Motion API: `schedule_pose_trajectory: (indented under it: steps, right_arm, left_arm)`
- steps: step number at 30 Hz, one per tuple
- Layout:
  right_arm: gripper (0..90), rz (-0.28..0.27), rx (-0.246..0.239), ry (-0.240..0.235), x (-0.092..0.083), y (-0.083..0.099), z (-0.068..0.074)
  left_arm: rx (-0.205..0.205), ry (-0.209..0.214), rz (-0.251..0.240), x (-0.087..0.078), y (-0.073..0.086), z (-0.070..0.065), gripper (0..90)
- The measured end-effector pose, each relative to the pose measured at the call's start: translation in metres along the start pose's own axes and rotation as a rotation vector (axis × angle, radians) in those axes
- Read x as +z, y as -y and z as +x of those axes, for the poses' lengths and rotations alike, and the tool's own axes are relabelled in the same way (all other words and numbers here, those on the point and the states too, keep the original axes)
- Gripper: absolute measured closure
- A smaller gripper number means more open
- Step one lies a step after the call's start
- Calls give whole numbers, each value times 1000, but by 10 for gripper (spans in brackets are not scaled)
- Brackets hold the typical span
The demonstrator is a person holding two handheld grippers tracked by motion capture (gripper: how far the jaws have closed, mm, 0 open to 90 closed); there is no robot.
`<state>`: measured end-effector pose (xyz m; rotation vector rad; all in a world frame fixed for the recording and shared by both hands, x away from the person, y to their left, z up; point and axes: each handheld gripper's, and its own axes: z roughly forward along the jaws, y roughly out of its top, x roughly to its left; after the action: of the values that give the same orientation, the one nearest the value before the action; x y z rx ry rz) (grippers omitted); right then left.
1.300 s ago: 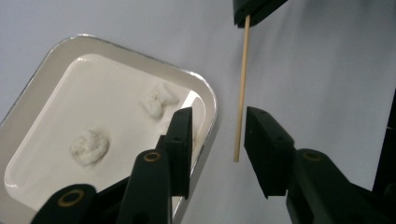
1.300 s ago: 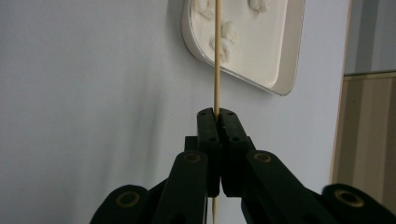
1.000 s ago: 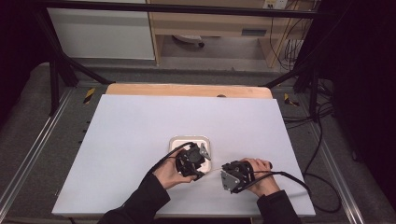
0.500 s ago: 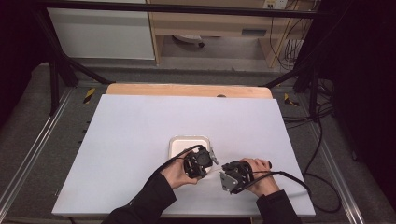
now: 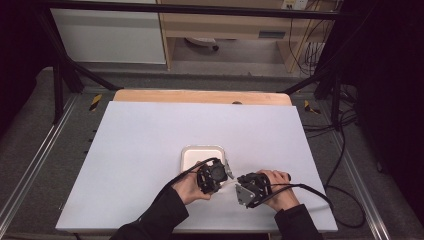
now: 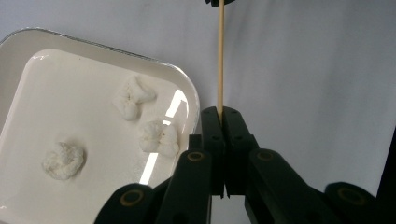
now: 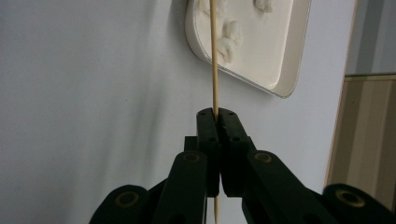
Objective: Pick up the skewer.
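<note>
Wooden skewer (image 6: 220, 60) pinched at both ends, left hand-held gripper (image 6: 220, 112) and right hand-held gripper (image 7: 216, 113), beside white tray (image 6: 194, 100).

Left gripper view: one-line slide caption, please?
Left tool shut on a thin wooden skewer beside a white tray holding three white lumps.
</note>
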<state>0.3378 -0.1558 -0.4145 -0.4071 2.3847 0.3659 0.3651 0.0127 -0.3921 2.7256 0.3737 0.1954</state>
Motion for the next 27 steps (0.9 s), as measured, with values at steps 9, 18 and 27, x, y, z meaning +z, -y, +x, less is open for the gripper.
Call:
schedule_pose_trajectory:
  steps: [9, 18, 27]
  right_arm:
    - [720, -48, 165, 12, -6, 6, -6]
    - [392, -91, 509, 23, -13, 27, -11]
    - [188, -85, 877, -20, -9, 50, -9]
  left_arm:
    - [-14, -27, -24, -6, 8, 2, 891]
    - [-38, -42, -50, -14, 25, 9, 891]
    - [-96, -59, -90, -23, 51, 14, 891]
